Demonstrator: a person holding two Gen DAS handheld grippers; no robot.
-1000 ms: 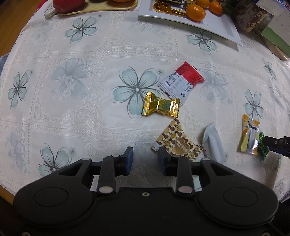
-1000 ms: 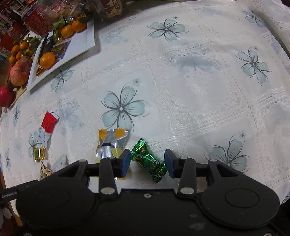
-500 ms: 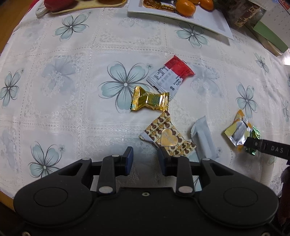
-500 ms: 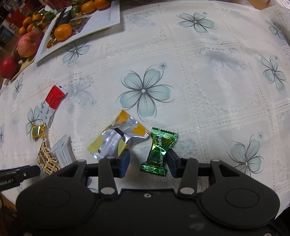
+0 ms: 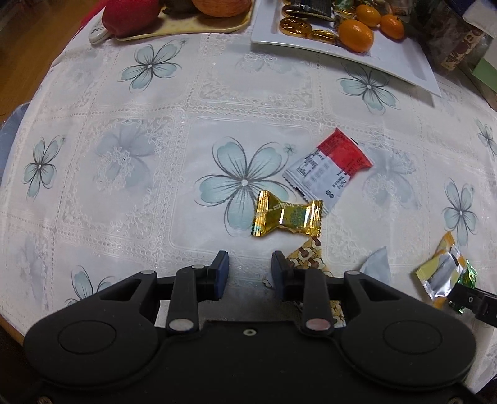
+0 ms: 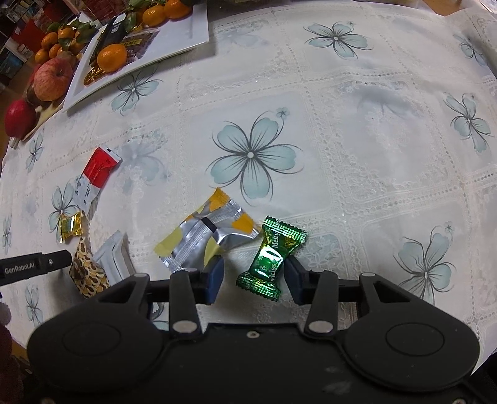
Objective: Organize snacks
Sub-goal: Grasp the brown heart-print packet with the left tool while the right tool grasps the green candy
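Loose snacks lie on the flowered tablecloth. A green candy [image 6: 271,254] lies lengthwise between the fingers of my right gripper [image 6: 254,276], which is open; its right pad is at the wrapper's edge and its left finger overlaps a yellow-silver packet [image 6: 208,236]. My left gripper [image 5: 250,272] is open over bare cloth with nothing between its fingers. Just beyond it lies a gold candy [image 5: 287,214], then a red-white packet [image 5: 329,167]. A brown heart-print packet [image 5: 307,258] is partly hidden behind its right finger. A white packet [image 5: 377,267] lies to the right.
A white plate [image 5: 403,71] with oranges and gold coins stands at the back, beside a yellow tray [image 5: 186,29] holding a red apple. Boxes crowd the far right corner. The table edge [image 5: 12,130] curves along the left. The left gripper's finger [image 6: 31,267] shows in the right wrist view.
The right gripper has rolled and shifted, so the green candy now lies lengthwise between its fingers instead of across them. The left gripper has barely moved and its jaws stand as before.
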